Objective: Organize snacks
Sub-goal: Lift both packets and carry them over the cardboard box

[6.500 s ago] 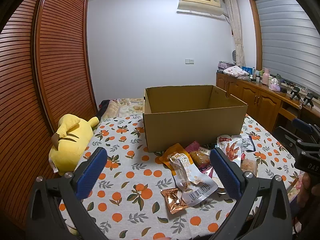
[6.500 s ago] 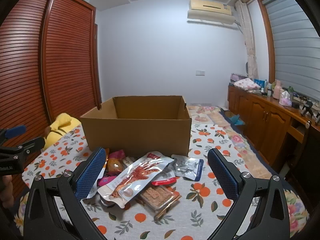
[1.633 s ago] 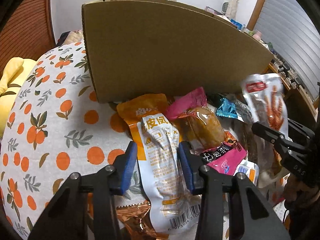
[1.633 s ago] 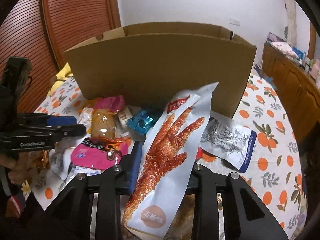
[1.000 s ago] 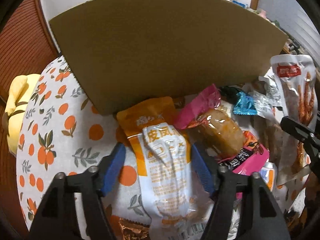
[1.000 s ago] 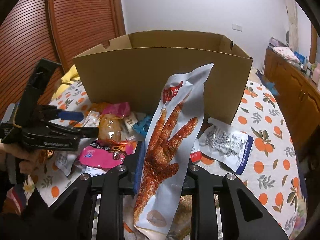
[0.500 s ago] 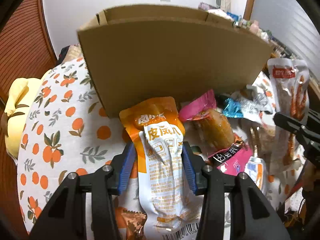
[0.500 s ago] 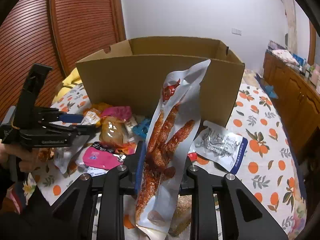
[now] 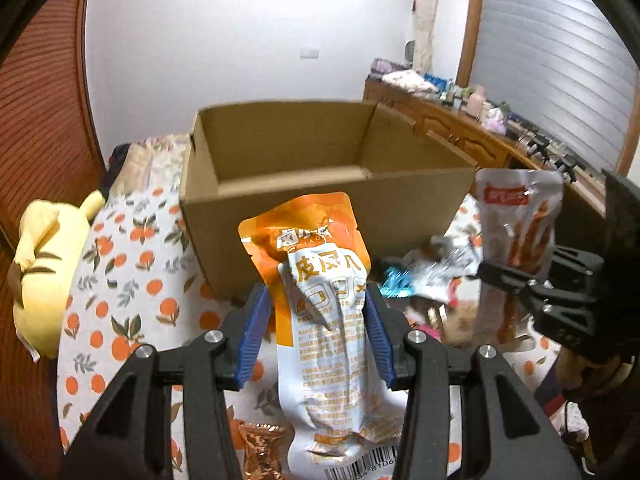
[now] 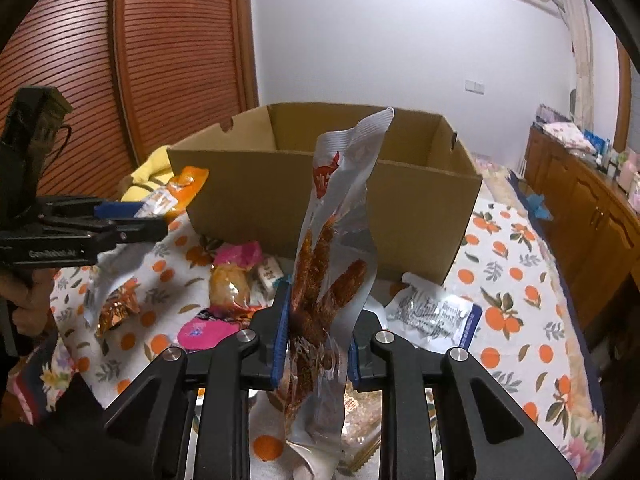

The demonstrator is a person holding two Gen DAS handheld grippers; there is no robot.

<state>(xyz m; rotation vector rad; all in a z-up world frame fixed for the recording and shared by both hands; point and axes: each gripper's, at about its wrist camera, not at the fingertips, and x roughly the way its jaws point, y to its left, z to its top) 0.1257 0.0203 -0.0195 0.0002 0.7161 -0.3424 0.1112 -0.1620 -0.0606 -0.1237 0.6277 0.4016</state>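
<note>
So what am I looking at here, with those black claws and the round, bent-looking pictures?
There is no robot. A person holds a hand tool with two jaws in each hand, and each tool carries a wide-angle camera looking along its jaws, hence the curved edges.

One picture is from the left gripper. It is shut on an orange pouch, lifted clear of the table. At the right edge of that view you see the other tool.

The other picture is from the right gripper, shut on a silver pouch with reddish food inside. The left tool shows at its left edge.

Ahead of both stands an open cardboard box on an orange-patterned tablecloth. More snacks lie in front of it, among them a pink packet and a white sachet. A yellow plush toy lies beside the table.
</note>
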